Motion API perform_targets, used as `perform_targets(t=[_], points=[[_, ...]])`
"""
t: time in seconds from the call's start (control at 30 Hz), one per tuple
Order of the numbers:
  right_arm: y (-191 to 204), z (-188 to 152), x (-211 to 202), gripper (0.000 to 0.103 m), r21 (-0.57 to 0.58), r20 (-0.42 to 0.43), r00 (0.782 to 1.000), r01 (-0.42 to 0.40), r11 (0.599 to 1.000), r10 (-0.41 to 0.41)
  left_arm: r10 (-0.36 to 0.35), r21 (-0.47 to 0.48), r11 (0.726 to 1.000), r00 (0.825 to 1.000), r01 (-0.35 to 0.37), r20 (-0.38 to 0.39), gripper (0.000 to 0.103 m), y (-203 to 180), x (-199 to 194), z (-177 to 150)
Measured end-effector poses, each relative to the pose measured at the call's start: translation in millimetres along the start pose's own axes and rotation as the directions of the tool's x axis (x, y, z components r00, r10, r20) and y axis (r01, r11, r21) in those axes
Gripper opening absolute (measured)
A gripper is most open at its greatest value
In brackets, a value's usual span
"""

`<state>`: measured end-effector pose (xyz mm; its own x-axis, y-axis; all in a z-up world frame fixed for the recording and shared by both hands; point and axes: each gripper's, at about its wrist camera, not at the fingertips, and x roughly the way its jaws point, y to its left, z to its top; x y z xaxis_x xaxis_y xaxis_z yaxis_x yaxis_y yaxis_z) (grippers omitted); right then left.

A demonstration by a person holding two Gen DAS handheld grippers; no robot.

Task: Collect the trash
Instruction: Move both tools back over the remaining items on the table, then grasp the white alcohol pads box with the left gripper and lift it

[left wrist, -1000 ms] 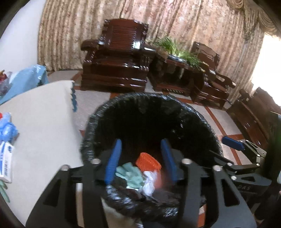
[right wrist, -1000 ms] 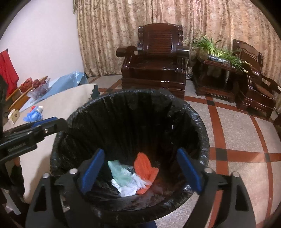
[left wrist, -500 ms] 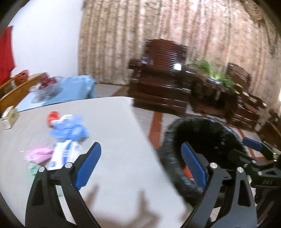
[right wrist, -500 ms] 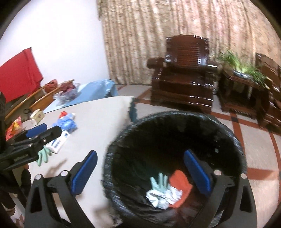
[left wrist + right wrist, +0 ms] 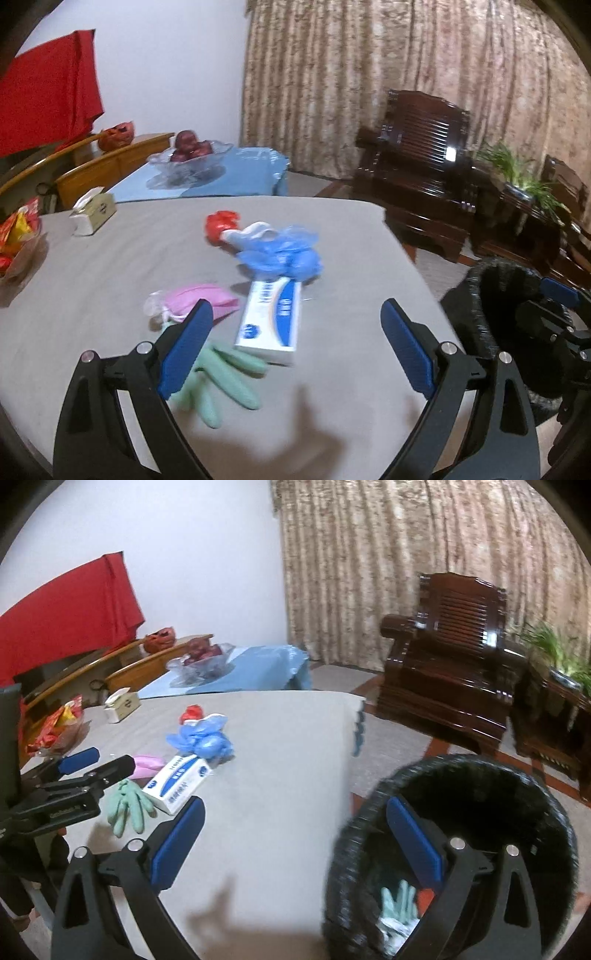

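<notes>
Trash lies on the grey table point(image 5: 110, 266): a green glove point(image 5: 225, 380) point(image 5: 127, 806), a white and blue box point(image 5: 273, 319) point(image 5: 177, 781), a pink wrapper point(image 5: 199, 301), a blue plastic bundle point(image 5: 284, 251) point(image 5: 203, 738) and a red scrap point(image 5: 219, 225). My left gripper point(image 5: 295, 347) hangs open over the table, the glove beside its left finger, nothing between the jaws. My right gripper point(image 5: 295, 843) is open and empty, straddling the table edge and the black-lined bin point(image 5: 517, 797), which holds a green glove point(image 5: 399, 904) and other scraps.
A tissue box point(image 5: 92, 212) and a snack bowl point(image 5: 18, 240) sit at the table's left. Behind stand a blue-covered table with a fruit bowl point(image 5: 192, 155), dark wooden armchairs point(image 5: 450, 672) and a plant point(image 5: 517, 173). The bin point(image 5: 495, 295) stands off the table's right edge.
Both grippers have swung left from over the bin to the table. The left gripper's jaws have widened, and the trash on the table has come into view.
</notes>
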<state>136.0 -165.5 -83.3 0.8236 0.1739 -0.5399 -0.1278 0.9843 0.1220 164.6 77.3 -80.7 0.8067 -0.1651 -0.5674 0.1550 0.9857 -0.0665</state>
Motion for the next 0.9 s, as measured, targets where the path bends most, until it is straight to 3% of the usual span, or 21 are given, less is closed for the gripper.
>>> perform_targets(t=[0.2,0.5,0.9], points=[[22.1,4.9,36.9,0.097,-0.03,-0.011,0.999,-0.039,0.999,0.039,0.015,-0.023,1.0,0.999,-0.016,-0.041,0.084,17.0,23.4,-5.6],[24.9,5.8,72.1,0.097,-0.035,-0.047,0.998,-0.053,0.998,0.051,-0.012,-0.042,0.999,0.989,0.006,-0.145,0.07,24.0,75.1,-17.2],[21.0,8.5,86.4,0.097,-0.038,-0.063,0.997,-0.05,0.998,0.048,-0.012,-0.053,0.999,0.972,-0.001,-0.236,0.069,14.1,117.6,-23.6]])
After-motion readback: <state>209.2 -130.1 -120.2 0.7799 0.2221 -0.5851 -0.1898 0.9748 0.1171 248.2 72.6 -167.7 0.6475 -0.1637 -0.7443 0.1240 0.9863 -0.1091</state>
